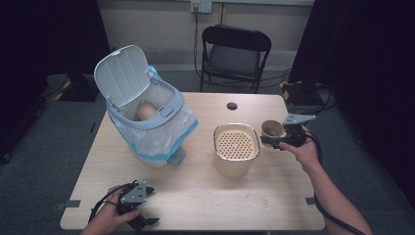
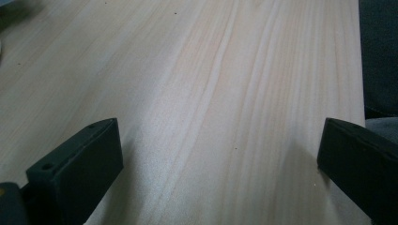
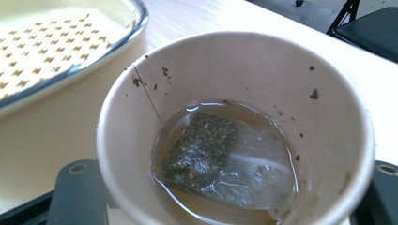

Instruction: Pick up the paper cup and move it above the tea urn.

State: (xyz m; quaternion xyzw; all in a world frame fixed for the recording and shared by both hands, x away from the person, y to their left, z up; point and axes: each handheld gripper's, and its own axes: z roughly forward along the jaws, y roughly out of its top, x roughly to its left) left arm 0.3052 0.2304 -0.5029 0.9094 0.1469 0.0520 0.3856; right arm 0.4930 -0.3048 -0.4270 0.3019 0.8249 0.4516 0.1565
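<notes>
A paper cup (image 1: 272, 128) hangs just above the table's right side, beside a beige container with a perforated strainer top (image 1: 236, 144). My right gripper (image 1: 272, 138) is shut on the cup, one black jaw on each side of it. In the right gripper view the cup (image 3: 300, 108) holds a little pale liquid and a wet tea bag (image 3: 202, 150), with tea flecks on its wall. The strainer (image 3: 51, 42) lies at the upper left there. My left gripper (image 1: 149, 206) rests near the front left edge, open, with bare wood between its jaws (image 2: 219, 129).
A tilted grey-white bin (image 1: 147, 115) with its lid up and a blue-white liner stands at the back left, with a brown rounded object (image 1: 146, 111) inside. A black folding chair (image 1: 235, 54) is behind the wooden table (image 1: 195, 186). A cable hole (image 1: 232, 105) lies near the far edge.
</notes>
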